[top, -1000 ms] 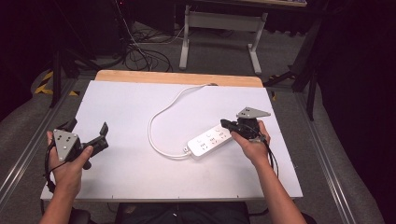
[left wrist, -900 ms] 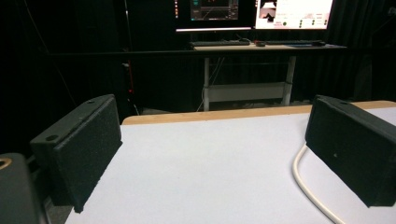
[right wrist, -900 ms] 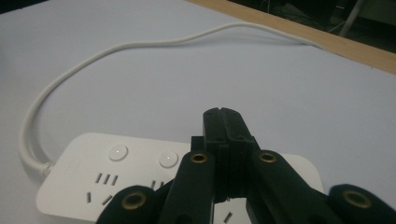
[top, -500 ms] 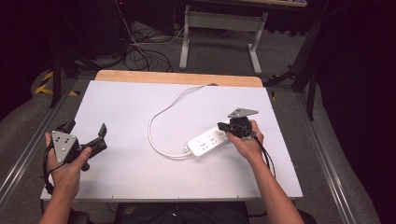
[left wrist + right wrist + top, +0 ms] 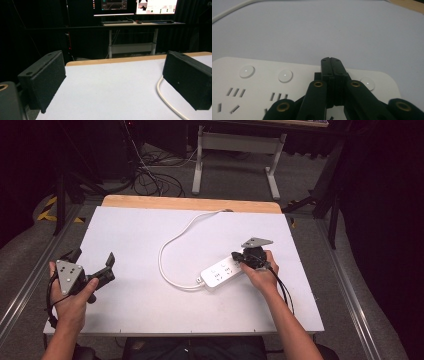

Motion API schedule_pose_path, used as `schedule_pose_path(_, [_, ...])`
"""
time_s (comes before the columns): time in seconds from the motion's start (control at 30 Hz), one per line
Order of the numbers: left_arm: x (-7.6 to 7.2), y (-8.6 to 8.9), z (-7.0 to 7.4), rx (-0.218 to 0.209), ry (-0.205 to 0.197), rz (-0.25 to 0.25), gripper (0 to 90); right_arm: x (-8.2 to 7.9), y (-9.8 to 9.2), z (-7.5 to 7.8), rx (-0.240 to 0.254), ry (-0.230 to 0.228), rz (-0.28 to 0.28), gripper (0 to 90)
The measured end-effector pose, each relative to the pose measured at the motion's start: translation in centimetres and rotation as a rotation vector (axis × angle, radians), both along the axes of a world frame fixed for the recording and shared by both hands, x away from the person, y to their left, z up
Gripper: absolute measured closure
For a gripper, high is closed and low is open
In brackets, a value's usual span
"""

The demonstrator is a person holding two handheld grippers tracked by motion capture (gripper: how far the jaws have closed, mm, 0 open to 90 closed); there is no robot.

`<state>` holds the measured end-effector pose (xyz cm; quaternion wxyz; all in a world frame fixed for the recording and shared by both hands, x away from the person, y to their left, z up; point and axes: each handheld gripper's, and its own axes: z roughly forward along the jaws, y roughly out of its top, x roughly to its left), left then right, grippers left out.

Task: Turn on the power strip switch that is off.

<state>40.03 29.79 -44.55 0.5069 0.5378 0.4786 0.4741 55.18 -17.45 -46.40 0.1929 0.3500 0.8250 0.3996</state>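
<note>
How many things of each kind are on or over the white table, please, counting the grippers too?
Power strip with its white cord: 1
Grippers, left gripper and right gripper: 2
Total: 3

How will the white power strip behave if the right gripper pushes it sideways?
The power strip looks rigid and flat, so it would probably slide on the smooth table rather than tip. Its looping cord seems flexible and may drag or swing behind it.
</note>
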Motion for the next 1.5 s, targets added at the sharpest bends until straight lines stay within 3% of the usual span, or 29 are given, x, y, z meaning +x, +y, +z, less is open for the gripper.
schedule_pose_path(0.3, [0.0, 0.0, 0.0, -0.005, 0.001, -0.003, 5.2, 0.2, -0.7, -0.4, 0.069, 0.054, -0.032, 90.0])
schedule_pose_path(0.6, [0.1, -0.1, 0.0, 0.000, 0.006, -0.009, 5.3, -0.1, -0.4, -0.4, 0.055, 0.040, -0.052, 90.0])
schedule_pose_path(0.7, [0.2, -0.1, 0.0, 0.001, 0.005, -0.007, 5.5, 0.0, -0.5, -0.4, 0.076, 0.064, -0.051, 90.0])
schedule_pose_path(1.03, [0.0, 0.1, 0.0, -0.009, 0.005, -0.001, 5.9, -0.1, 0.1, -0.3, 0.043, 0.066, -0.065, 90.0])
schedule_pose_path(1.13, [0.0, 0.0, 0.0, -0.012, 0.006, -0.001, 6.1, -0.4, 0.7, -0.2, -0.008, 0.037, -0.070, 90.0])
schedule_pose_path(1.5, [-0.1, 0.2, 0.0, -0.018, 0.006, -0.001, 6.2, -0.4, 0.6, -0.2, -0.005, 0.040, -0.070, 90.0])
